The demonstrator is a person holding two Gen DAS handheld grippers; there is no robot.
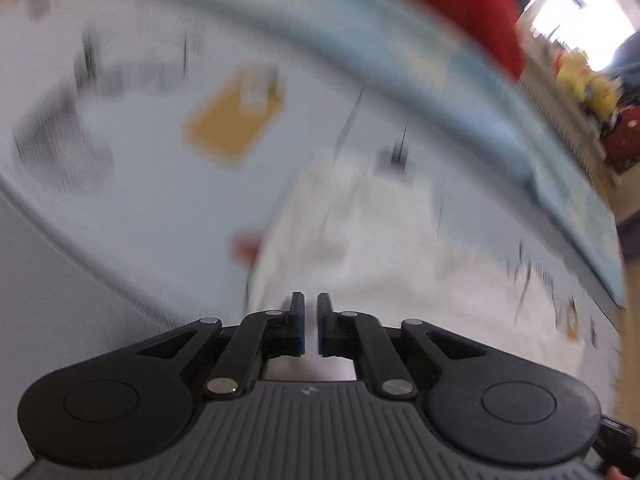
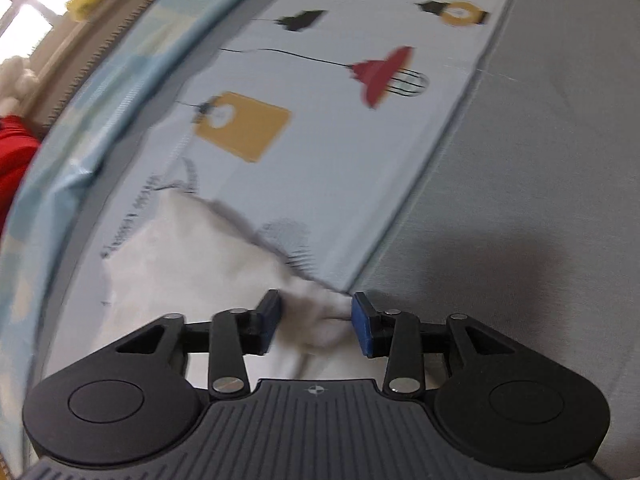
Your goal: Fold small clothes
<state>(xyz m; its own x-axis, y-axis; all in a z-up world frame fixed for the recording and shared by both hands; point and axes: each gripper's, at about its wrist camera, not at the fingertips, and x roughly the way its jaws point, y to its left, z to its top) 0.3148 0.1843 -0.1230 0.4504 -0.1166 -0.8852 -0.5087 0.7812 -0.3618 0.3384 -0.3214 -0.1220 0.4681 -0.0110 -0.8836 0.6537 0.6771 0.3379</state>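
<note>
Right gripper [image 2: 314, 322], jaws parted, straddles a bunched corner of the white garment [image 2: 192, 256], crumpled at lower left on the lamp-print sheet [image 2: 320, 152]. Left gripper [image 1: 311, 322] jaws nearly closed; grip unclear.

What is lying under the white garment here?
The white garment lies on a pale blue sheet printed with lamps; a yellow lamp print shows beyond it. Whatever print sits beneath the cloth is covered.

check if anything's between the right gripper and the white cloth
Nothing visible is. The right gripper is open with a bunched corner of the white cloth already sitting between its fingers, on the printed sheet.
</note>
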